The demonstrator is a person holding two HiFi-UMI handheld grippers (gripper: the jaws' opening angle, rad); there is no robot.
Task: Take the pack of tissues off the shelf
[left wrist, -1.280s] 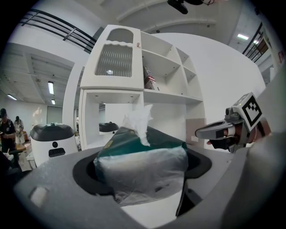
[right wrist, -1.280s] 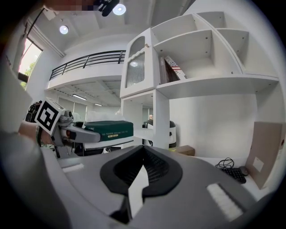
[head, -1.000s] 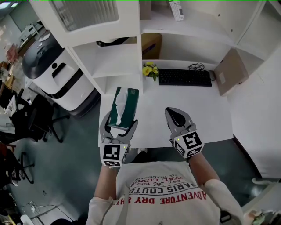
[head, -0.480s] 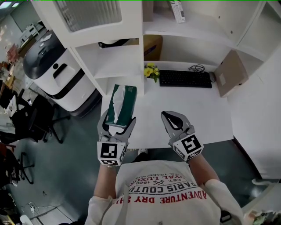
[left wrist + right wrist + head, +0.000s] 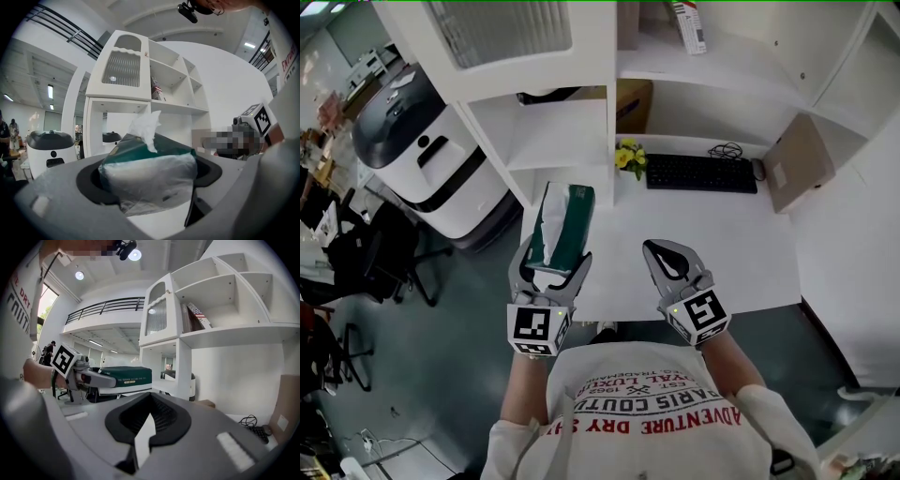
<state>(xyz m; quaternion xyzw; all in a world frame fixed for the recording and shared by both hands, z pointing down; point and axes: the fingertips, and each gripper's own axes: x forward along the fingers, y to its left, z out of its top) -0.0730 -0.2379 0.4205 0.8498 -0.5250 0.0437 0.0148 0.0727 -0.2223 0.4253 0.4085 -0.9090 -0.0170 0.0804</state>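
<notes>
- Left gripper [image 5: 554,260], at 7 o'clock in the head view, clenched on the near end of a green pack of tissues [image 5: 563,223], jaws spread wide around its clear wrapping.
- Pack pointing away toward 12 o'clock, white tissue sticking out of its top, held over the left edge of the white desk [image 5: 722,244] and clear of the shelf unit [image 5: 558,141].
- In the left gripper view, pack [image 5: 149,172] filling the space between both pads, tissue tuft at 12 o'clock.
- Right gripper [image 5: 673,257], at 5 o'clock in the head view, pinched closed on nothing, well apart from the pack.
- In the right gripper view, closed jaw tips [image 5: 149,417] at 6 o'clock, pack [image 5: 127,376] at 9 o'clock.
- Black keyboard [image 5: 701,173] at 1 o'clock, yellow flowers [image 5: 628,157] just beside its left end.
</notes>
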